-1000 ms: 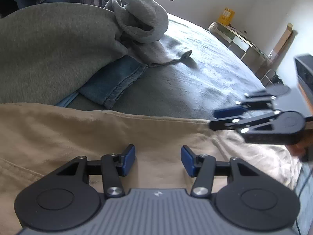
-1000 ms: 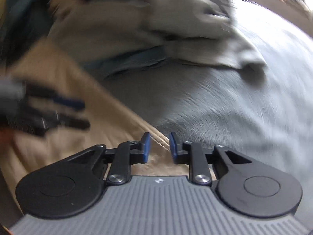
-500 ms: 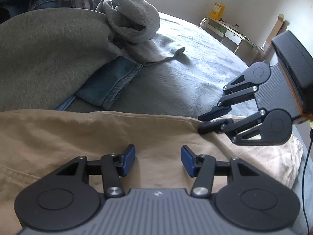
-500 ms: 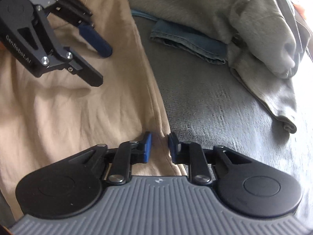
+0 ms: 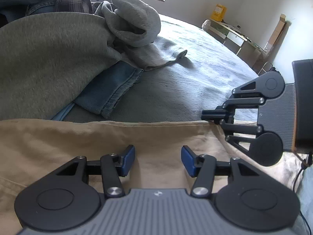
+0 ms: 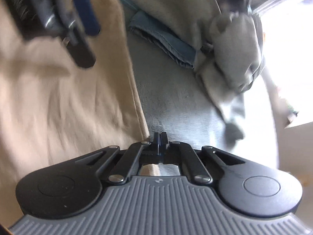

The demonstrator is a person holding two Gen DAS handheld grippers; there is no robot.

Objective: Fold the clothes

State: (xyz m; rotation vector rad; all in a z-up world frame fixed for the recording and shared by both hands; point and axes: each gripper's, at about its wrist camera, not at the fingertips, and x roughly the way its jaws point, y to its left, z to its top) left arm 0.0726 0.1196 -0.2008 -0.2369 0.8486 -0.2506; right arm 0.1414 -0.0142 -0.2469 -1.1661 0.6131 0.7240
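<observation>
On the grey bed point(image 5: 195, 74), tan trousers point(image 5: 97, 143) lay spread flat beside a pile of clothes point(image 5: 58, 58). At their far corner the right gripper point(image 6: 160, 137) had its jaws fully closed, pinching the trousers' edge. Above the cloth, the left gripper point(image 5: 158, 161) hung about half open, holding nothing.

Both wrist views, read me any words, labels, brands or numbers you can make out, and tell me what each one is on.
No text can be read in either view.
Yellow box on the far shelf: a pale label, too small to read.
Left gripper body: a small embossed mark, a logo, no letters.
Right gripper body: the same kind of mark, no letters.
</observation>
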